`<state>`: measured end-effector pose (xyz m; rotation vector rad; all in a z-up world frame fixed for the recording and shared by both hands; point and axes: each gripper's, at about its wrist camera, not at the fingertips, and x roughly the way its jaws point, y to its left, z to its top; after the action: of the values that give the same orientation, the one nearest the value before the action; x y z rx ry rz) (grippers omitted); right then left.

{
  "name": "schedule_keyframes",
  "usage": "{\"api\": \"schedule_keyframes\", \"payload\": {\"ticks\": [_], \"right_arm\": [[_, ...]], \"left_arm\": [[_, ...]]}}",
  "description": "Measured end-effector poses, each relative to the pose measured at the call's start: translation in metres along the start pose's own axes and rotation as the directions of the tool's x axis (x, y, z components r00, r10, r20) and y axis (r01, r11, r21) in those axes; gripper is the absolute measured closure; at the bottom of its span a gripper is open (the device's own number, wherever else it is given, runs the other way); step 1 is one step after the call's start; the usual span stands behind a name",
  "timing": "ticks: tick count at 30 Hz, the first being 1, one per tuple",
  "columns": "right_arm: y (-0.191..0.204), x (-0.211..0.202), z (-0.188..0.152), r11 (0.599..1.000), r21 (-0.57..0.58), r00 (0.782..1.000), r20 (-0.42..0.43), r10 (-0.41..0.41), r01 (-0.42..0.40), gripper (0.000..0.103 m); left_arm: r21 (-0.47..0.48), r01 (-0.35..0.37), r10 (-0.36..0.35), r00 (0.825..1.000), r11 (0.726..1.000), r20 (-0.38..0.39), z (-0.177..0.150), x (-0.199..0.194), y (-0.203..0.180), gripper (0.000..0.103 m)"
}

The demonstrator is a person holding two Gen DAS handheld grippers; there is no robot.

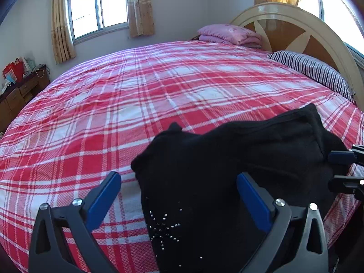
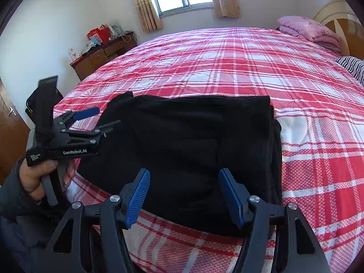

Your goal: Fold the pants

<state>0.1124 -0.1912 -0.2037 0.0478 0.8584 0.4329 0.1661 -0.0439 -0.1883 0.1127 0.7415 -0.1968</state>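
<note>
My right gripper (image 2: 184, 193) hangs nearest, jaws parted and empty over the near edge of the black pants (image 2: 186, 141) — already a folded block on the plaid bed (image 2: 318, 159). My left gripper (image 2: 97, 118) waits released at their left edge. Folding looks nearly finished; next I'd pinch an edge for another fold, or just smooth it.
</note>
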Motion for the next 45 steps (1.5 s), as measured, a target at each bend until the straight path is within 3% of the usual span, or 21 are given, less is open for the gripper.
{"api": "schedule_keyframes", "payload": {"ticks": [6,10,13,16,18,23,30,34,37,39,41,43,45], "right_arm": [[0.001,-0.004,0.005,1.0,0.008,1.0,-0.017,-0.008,0.008,0.038],[0.015,-0.017,0.023,1.0,-0.013,1.0,0.029,0.004,-0.004,0.038],[0.017,-0.021,0.034,0.998,-0.02,0.996,0.058,-0.065,0.066,0.038],[-0.006,-0.025,0.037,0.988,0.038,0.986,0.066,-0.153,0.151,0.038],[-0.027,-0.026,0.035,0.981,0.099,0.984,0.052,-0.17,0.164,0.031],[-0.062,-0.01,0.023,0.971,0.172,0.986,-0.032,-0.164,0.167,0.031],[-0.072,0.0,0.017,0.974,0.211,0.997,-0.013,-0.08,0.08,0.031],[-0.066,0.008,0.017,0.978,0.202,0.999,-0.011,-0.046,0.047,0.032],[-0.066,0.01,0.017,0.977,0.21,0.999,-0.016,-0.044,0.046,0.04],[-0.068,0.007,0.017,0.974,0.226,1.0,-0.003,-0.029,0.029,0.063],[-0.071,0.004,0.018,0.967,0.254,1.0,0.014,0.027,-0.03,0.072],[-0.067,0.001,0.02,0.968,0.248,0.999,0.024,0.025,-0.03,0.074],[-0.056,-0.003,0.026,0.976,0.218,0.999,0.034,0.013,-0.02,0.075]], "left_arm": [[-0.03,0.014,-0.014,1.0,0.999,-0.006,-0.003,-0.001,0.004,0.0],[-0.034,0.011,-0.011,1.0,0.999,0.002,-0.005,-0.006,0.006,0.0],[-0.048,0.014,-0.013,1.0,0.999,0.013,-0.006,-0.013,0.012,0.0],[-0.072,0.004,-0.003,1.0,0.997,0.015,-0.012,-0.017,0.026,0.0],[-0.118,0.031,-0.031,0.999,0.993,-0.005,-0.018,-0.014,0.039,0.0],[-0.214,0.123,-0.132,0.991,0.969,-0.027,-0.029,-0.004,0.052,0.0],[-0.196,0.21,-0.217,0.976,0.958,-0.015,-0.028,0.001,0.04,0.004],[-0.21,0.296,-0.305,0.952,0.932,-0.013,-0.023,0.003,0.034,0.017],[-0.206,0.329,-0.34,0.94,0.922,-0.016,-0.02,0.007,0.029,0.024],[-0.205,0.324,-0.333,0.943,0.924,-0.012,-0.02,0.006,0.032,0.043],[-0.233,0.356,-0.367,0.93,0.905,-0.005,-0.02,0.007,0.04,0.077],[-0.267,0.388,-0.403,0.915,0.882,-0.004,-0.02,0.007,0.045,0.083],[-0.265,0.381,-0.397,0.918,0.886,-0.008,-0.018,0.004,0.045,0.087]]}}
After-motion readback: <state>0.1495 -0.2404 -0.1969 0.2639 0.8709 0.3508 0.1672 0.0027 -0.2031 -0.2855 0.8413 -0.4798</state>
